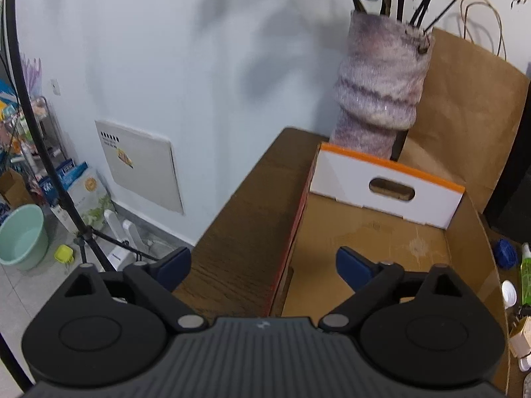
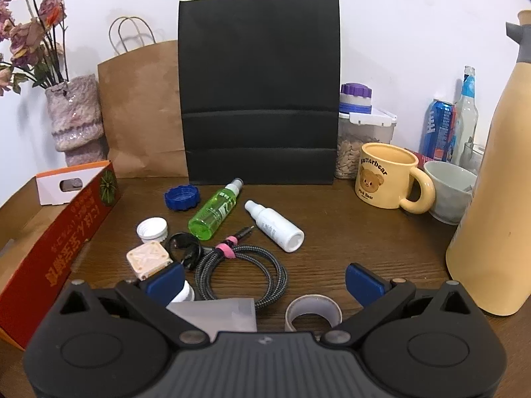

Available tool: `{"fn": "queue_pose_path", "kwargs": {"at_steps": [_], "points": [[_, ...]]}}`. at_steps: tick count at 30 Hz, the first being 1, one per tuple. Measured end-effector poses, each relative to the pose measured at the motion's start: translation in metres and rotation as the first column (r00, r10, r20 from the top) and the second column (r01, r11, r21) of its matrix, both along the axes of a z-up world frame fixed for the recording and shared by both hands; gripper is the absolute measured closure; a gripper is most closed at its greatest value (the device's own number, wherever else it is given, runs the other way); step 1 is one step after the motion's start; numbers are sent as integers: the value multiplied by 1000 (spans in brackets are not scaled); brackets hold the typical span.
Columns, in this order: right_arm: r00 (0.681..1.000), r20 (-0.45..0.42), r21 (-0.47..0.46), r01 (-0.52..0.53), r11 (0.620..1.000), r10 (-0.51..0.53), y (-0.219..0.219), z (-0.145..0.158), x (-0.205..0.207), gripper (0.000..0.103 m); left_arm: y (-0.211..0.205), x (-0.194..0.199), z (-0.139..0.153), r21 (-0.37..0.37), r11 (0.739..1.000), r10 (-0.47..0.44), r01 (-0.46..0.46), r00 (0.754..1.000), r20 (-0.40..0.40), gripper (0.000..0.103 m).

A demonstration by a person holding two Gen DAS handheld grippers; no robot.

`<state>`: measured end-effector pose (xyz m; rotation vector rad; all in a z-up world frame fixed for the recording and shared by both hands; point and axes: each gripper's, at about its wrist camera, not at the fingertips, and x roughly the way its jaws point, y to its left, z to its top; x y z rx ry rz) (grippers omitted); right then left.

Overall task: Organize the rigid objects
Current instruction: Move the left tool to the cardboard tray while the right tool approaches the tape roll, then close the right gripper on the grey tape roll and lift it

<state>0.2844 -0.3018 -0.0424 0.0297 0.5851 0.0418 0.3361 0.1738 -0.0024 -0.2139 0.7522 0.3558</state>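
Both grippers stand wide and hold nothing: left gripper (image 1: 264,265) over the cardboard box (image 1: 371,248), right gripper (image 2: 265,282) with the green bottle (image 2: 214,212) at 11 o'clock.

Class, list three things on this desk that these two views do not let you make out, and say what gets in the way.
1. Frosted tube, right wrist view: its near end is hidden behind the right claw body.
2. Brown bag, right wrist view: the black bag covers its right side.
3. Green bottle, left wrist view: cut off by the frame edge and the box wall.
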Motion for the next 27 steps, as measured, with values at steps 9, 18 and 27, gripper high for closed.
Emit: {"fn": "queue_pose_path", "kwargs": {"at_steps": [9, 18, 27], "points": [[999, -30, -13, 14, 1000, -15, 1, -10, 4, 0, -5, -3, -13, -22, 1000, -17, 16, 999, -31, 51], [999, -31, -14, 17, 1000, -18, 0, -10, 4, 0, -7, 3, -31, -36, 999, -18, 15, 997, -80, 81], [999, -40, -15, 29, 999, -30, -2, -11, 5, 0, -3, 0, -30, -46, 999, 3, -7, 998, -69, 88]]}}
